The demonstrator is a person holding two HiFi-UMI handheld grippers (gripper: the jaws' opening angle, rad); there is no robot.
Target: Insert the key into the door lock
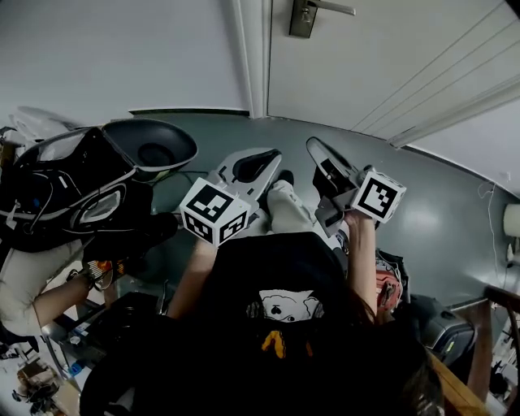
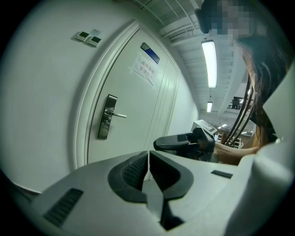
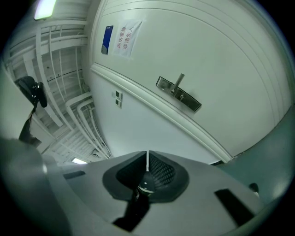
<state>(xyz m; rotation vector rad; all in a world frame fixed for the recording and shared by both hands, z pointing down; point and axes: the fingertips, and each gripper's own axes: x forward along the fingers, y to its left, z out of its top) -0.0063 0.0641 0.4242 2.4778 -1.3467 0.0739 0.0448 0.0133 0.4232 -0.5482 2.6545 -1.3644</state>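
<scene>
The white door (image 1: 390,57) fills the top of the head view, its metal lock plate and lever handle (image 1: 306,15) well above both grippers. My right gripper (image 1: 317,148) is shut on the key (image 3: 146,177): the thin blade sticks up edge-on between the pads and the dark round head sits just behind them. From the right gripper view the lock plate (image 3: 178,93) lies ahead and some way off, beyond the gripper (image 3: 147,156). My left gripper (image 1: 268,156) is held beside the right one; its jaws (image 2: 148,156) meet with nothing visible between them. Its view also shows the lock plate (image 2: 106,116) and the right gripper (image 2: 184,141).
A second person (image 1: 36,284) crouches at the left with dark gear (image 1: 150,148) near the wall. A paper notice (image 2: 144,70) hangs on the door and wall switches (image 2: 87,38) sit left of the frame. The floor (image 1: 439,219) is grey-green.
</scene>
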